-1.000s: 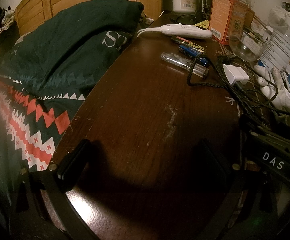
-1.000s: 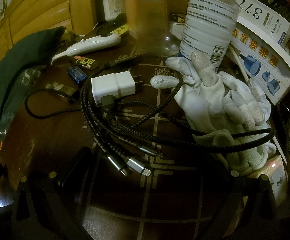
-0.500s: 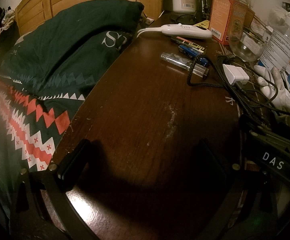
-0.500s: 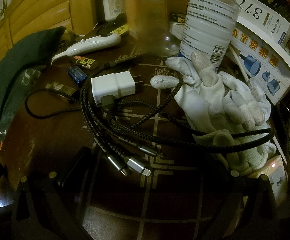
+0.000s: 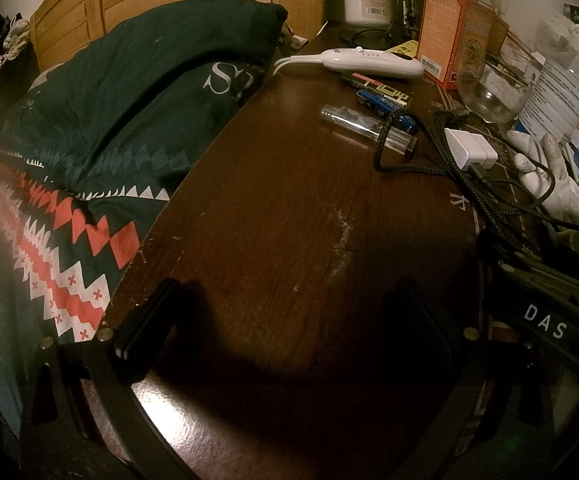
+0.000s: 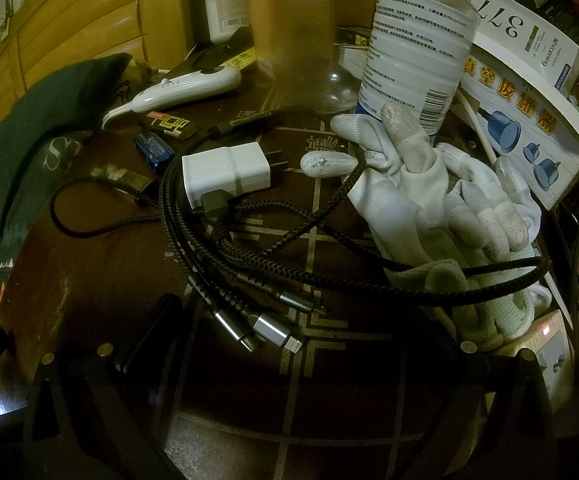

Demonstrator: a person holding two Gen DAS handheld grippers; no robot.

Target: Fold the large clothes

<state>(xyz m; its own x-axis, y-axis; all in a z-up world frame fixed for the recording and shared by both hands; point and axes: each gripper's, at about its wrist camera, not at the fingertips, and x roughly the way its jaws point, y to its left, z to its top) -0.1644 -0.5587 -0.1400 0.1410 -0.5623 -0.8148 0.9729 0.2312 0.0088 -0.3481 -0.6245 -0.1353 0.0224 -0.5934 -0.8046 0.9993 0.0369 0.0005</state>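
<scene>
A large dark green garment (image 5: 129, 92) with a red and white zigzag pattern lies heaped on the bed left of the dark wooden table (image 5: 273, 216); its edge also shows in the right wrist view (image 6: 21, 152). My left gripper (image 5: 285, 320) is open and empty, resting low over the table's bare front. My right gripper (image 6: 289, 340) is open and empty over the table, just short of a bundle of braided cables (image 6: 249, 248). Neither gripper touches the garment.
The table's right side is cluttered: white charger (image 6: 227, 174), white gloves (image 6: 441, 208), plastic bottle (image 6: 417, 44), boxes (image 6: 529, 92), batteries (image 5: 385, 100), a white controller (image 5: 369, 62), a glass bowl (image 5: 489, 92). A wooden headboard (image 5: 169, 4) stands behind the bed.
</scene>
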